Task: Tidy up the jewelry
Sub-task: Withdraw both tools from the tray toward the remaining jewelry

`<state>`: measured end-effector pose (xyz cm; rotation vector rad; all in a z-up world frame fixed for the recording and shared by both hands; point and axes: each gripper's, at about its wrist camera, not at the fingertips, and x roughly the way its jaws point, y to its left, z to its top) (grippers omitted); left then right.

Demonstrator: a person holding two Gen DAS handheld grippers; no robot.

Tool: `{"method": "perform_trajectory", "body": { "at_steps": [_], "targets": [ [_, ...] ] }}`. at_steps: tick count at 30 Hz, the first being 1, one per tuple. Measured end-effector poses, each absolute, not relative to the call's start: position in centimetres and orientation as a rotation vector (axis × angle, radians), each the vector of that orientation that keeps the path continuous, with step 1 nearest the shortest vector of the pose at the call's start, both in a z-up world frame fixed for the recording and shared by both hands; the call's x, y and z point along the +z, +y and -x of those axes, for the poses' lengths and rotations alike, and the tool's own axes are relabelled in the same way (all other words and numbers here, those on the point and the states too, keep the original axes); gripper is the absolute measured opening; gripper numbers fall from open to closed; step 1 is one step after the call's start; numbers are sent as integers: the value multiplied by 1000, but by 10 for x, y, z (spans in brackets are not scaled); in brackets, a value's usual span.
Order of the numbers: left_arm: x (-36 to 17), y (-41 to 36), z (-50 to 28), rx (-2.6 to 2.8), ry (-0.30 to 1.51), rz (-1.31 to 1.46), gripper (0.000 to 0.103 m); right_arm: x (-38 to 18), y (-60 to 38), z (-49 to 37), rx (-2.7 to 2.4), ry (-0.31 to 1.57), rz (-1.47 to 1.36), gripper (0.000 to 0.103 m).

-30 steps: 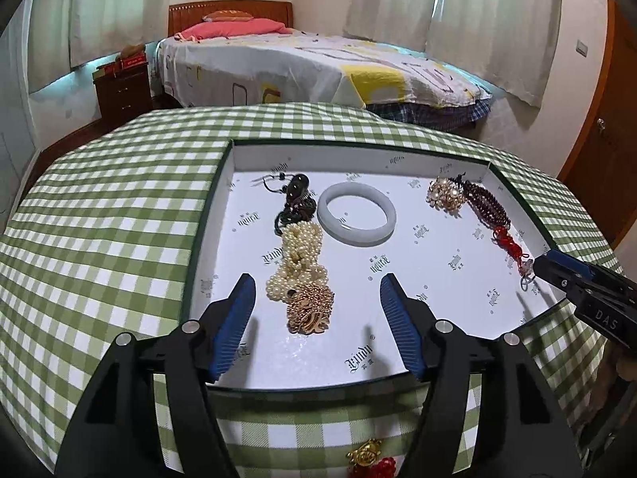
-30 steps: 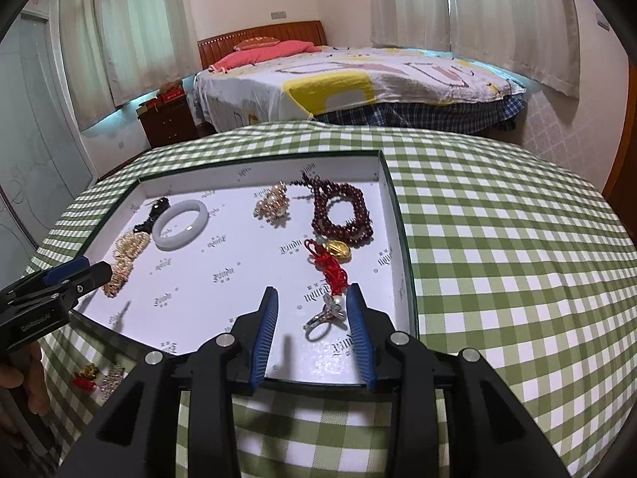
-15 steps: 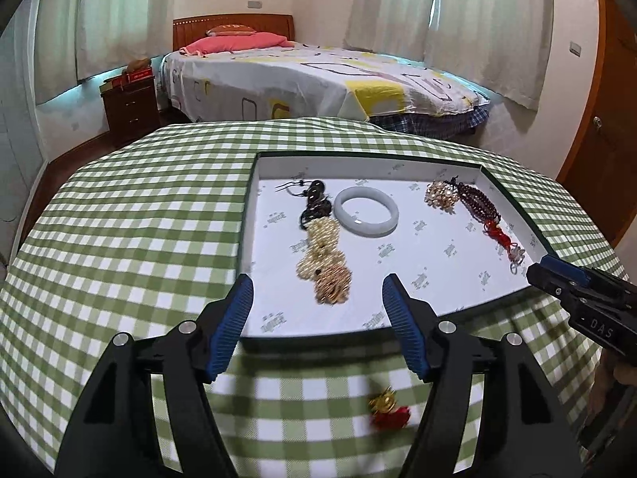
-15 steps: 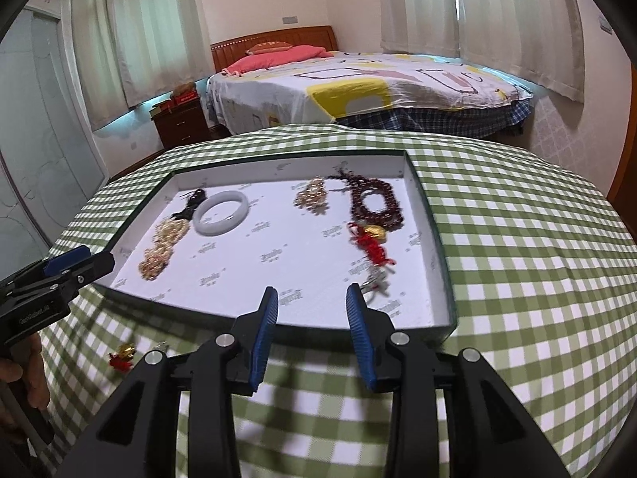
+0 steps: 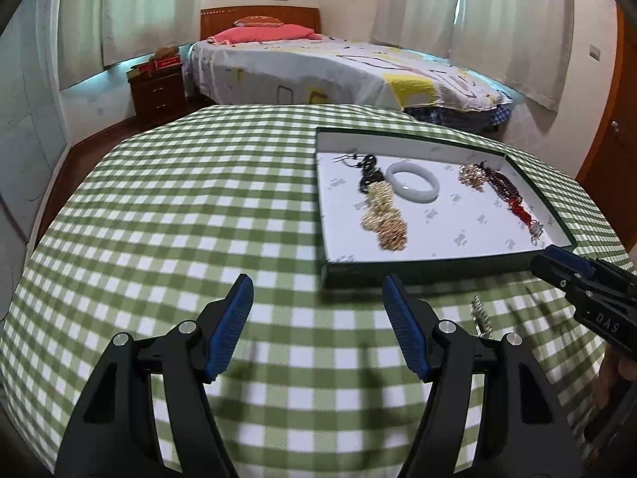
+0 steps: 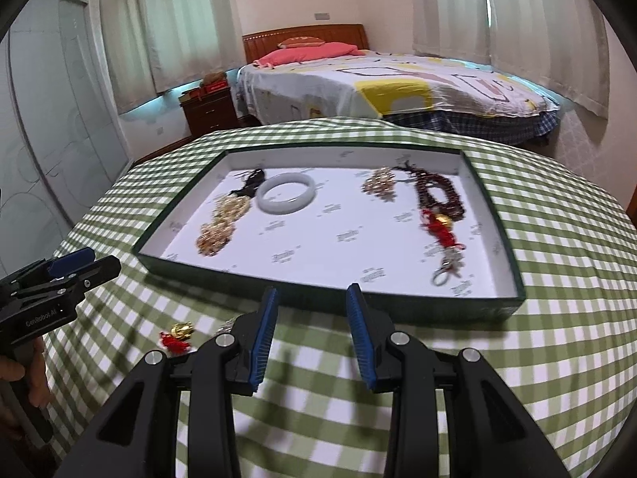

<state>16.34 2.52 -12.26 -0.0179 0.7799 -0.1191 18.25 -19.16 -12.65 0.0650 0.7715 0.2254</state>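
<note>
A green-walled tray (image 5: 402, 271) (image 6: 398, 306) with a white floor lies on the checked table. In it are a white bangle (image 5: 413, 181) (image 6: 286, 198), a gold-and-pearl bead cluster (image 5: 384, 219) (image 6: 223, 223), a dark cord piece (image 5: 368, 171), a small gold cluster (image 6: 378, 185), and dark red beads with a red tassel (image 5: 509, 191) (image 6: 438, 207). A red-and-gold charm (image 6: 177, 334) and a small silver piece (image 5: 481, 314) lie on the cloth in front of the tray. My left gripper (image 5: 318, 322) is open and empty, left of the tray's near corner. My right gripper (image 6: 310, 330) is open and empty before the tray's front wall.
The table wears a green-and-white checked cloth (image 5: 179, 215). Behind it stand a bed (image 5: 338, 67) and a wooden nightstand (image 5: 157, 87). A wooden door (image 5: 609, 119) is at the right.
Both grippers have pulled back from over the tray toward the table's near side. The left one has also shifted left. Both stay open and empty.
</note>
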Motion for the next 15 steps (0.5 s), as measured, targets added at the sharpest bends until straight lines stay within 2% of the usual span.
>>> {"method": "perform_trajectory", "body": {
  "at_steps": [15],
  "targets": [
    [-124, 39, -158, -86, 786, 45, 66, -147, -145, -182, 326, 833, -9, 36]
  ]
}}
